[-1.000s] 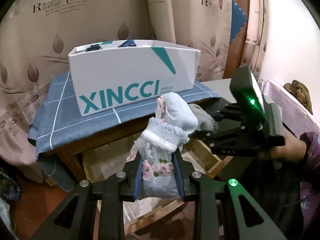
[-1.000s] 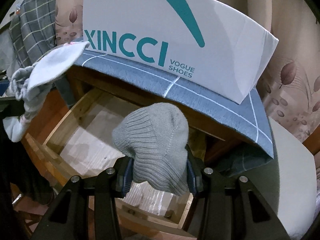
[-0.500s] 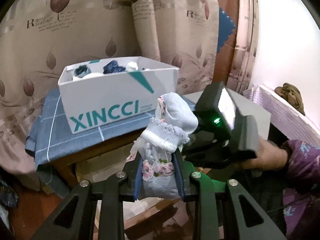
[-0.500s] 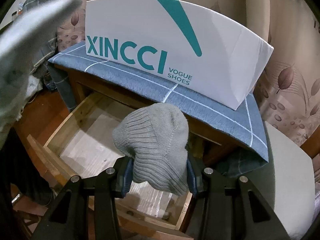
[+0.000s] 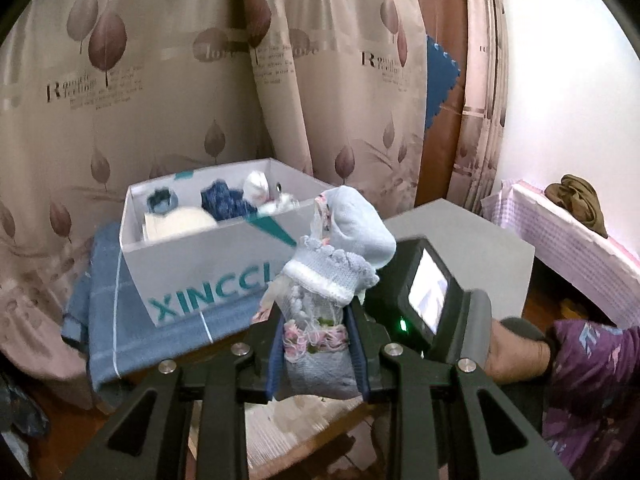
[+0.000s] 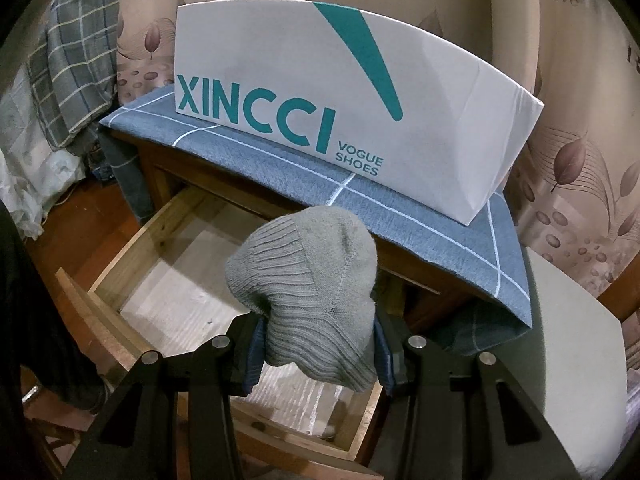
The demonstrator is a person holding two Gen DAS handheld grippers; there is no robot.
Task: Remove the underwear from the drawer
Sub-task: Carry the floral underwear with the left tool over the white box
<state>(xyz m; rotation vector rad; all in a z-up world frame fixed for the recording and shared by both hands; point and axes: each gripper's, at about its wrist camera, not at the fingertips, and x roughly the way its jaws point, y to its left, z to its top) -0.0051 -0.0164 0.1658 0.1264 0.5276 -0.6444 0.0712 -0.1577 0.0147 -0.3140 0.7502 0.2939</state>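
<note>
The left gripper [image 5: 316,354] is gripping a rolled pale-blue frilled garment [image 5: 332,280] between its fingers [image 5: 272,364], holding it up in front of the white shoe box [image 5: 192,272], which is sitting on a blue checked cloth [image 5: 160,332] over the worktop and is showing other rolled pieces inside. The right gripper [image 6: 318,354] is clamping a grey ribbed knit bundle [image 6: 308,280] between its fingers [image 6: 250,354], holding it over the open wooden drawer [image 6: 108,272] below the cloth-covered worktop. In the left view, a hand [image 5: 516,354] in a purple patterned sleeve [image 5: 592,380] is holding the right gripper's handle
</note>
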